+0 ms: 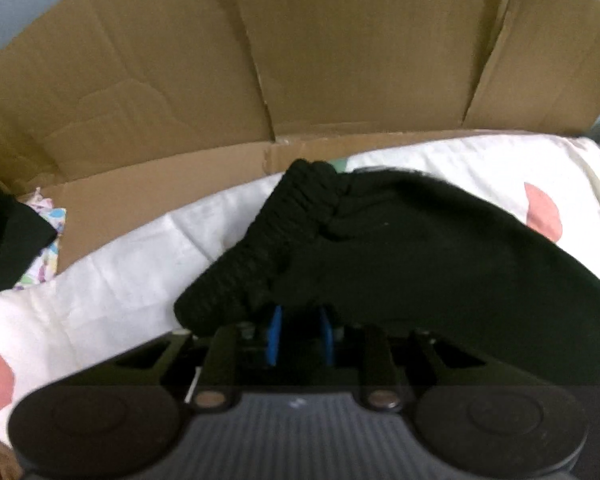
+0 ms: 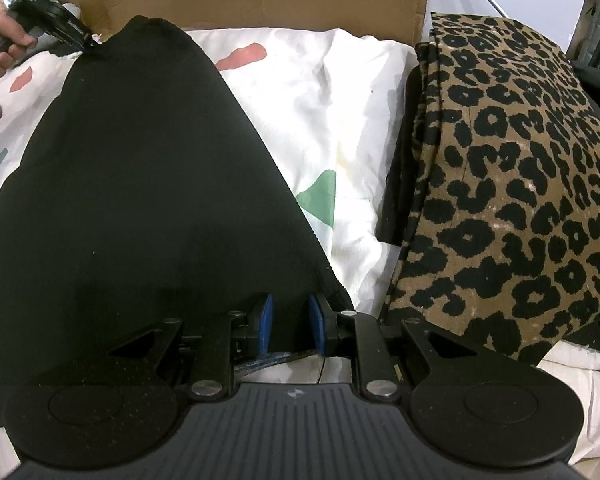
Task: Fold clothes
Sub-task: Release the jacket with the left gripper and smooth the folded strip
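On a white sheet [image 2: 340,92] with coloured patches lies a black garment [image 2: 140,168], pinched at opposite edges by the left gripper [image 1: 300,320] and right gripper [image 2: 290,312]. Beside it sits folded leopard-print fabric [image 2: 512,184]; brown cardboard [image 1: 300,52] stands behind.

Bare white sheet [image 2: 340,112] between the black garment [image 2: 140,168] and the folded leopard cloth [image 2: 520,168] leaves an open lane. The leopard cloth blocks the right side. A cardboard wall [image 1: 300,60] closes the far edge. At far left, loose clothes [image 1: 28,240] crowd the corner.
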Tool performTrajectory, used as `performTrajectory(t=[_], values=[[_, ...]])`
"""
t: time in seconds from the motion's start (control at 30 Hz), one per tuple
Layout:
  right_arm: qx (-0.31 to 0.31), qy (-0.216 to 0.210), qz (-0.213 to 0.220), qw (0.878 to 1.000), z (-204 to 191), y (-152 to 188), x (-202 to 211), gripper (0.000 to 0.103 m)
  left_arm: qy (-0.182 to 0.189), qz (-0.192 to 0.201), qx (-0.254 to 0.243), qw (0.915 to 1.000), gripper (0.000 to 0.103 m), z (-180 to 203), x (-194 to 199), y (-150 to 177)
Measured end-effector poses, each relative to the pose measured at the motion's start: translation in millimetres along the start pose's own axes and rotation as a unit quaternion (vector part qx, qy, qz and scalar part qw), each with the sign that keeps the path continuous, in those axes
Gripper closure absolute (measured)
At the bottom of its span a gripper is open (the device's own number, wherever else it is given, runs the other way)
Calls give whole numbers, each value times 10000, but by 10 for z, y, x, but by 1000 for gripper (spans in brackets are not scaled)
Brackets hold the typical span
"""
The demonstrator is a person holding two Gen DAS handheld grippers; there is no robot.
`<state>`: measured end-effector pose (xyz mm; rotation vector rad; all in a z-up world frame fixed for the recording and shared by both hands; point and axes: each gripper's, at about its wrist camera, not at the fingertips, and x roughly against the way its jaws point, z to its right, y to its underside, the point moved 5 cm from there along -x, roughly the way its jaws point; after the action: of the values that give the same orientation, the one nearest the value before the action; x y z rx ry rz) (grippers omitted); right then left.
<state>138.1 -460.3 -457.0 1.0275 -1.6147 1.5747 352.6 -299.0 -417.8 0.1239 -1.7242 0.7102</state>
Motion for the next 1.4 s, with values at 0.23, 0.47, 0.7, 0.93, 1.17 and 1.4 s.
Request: performTrajectory(t=[0.23, 0.47, 0.7, 0.93, 1.17, 1.4], values=[[200, -51, -93, 9997, 5, 16, 2, 78, -263, 91, -158, 9995, 76, 53, -226, 7], [175, -18, -292, 9994, 23, 42, 47, 78, -354, 95, -320, 9988, 74, 103, -216, -52], [-36, -98, -153, 9998, -142, -92, 255, 76, -153, 332, -288, 9989, 74, 2, 124, 86], [200, -367, 16, 9991, -497, -220, 154, 76, -11, 181, -319, 9993, 73, 36, 161, 325], [385, -367, 158, 9985, -781, -430, -1, 75, 87, -45, 98, 9999, 73, -45, -288, 510], [686, -460, 15, 9966, -1045, -511, -174, 74, -18, -30, 835, 9965, 81, -300, -579, 629]])
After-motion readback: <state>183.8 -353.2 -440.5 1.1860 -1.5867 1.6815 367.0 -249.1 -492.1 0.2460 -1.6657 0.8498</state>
